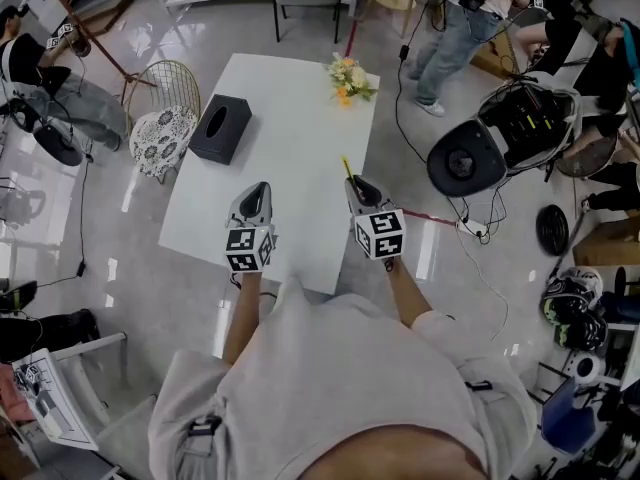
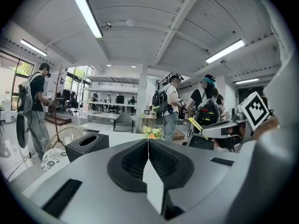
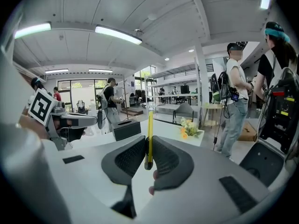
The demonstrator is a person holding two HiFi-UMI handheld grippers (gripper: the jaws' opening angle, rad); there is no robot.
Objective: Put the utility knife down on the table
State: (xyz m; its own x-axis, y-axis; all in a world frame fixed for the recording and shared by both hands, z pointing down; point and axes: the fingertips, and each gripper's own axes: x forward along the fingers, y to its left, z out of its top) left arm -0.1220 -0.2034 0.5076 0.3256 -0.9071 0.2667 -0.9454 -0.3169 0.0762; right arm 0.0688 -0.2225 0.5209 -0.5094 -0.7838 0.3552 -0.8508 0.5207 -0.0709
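Observation:
A thin yellow utility knife (image 3: 149, 139) stands upright between the jaws of my right gripper (image 3: 148, 149), which is shut on it. From above, the knife (image 1: 347, 167) sticks out past the right gripper (image 1: 358, 190) over the near part of the white table (image 1: 300, 128). My left gripper (image 1: 254, 200) hovers beside it over the table's near edge. Its jaws (image 2: 148, 146) are shut with nothing between them. The knife (image 2: 195, 124) also shows at the right of the left gripper view.
A black tissue box (image 1: 220, 128) lies on the table's left side and a small bunch of flowers (image 1: 349, 77) at its far right. A wire chair (image 1: 163, 118) stands left of the table. People, cables and a round black machine (image 1: 470, 158) fill the floor to the right.

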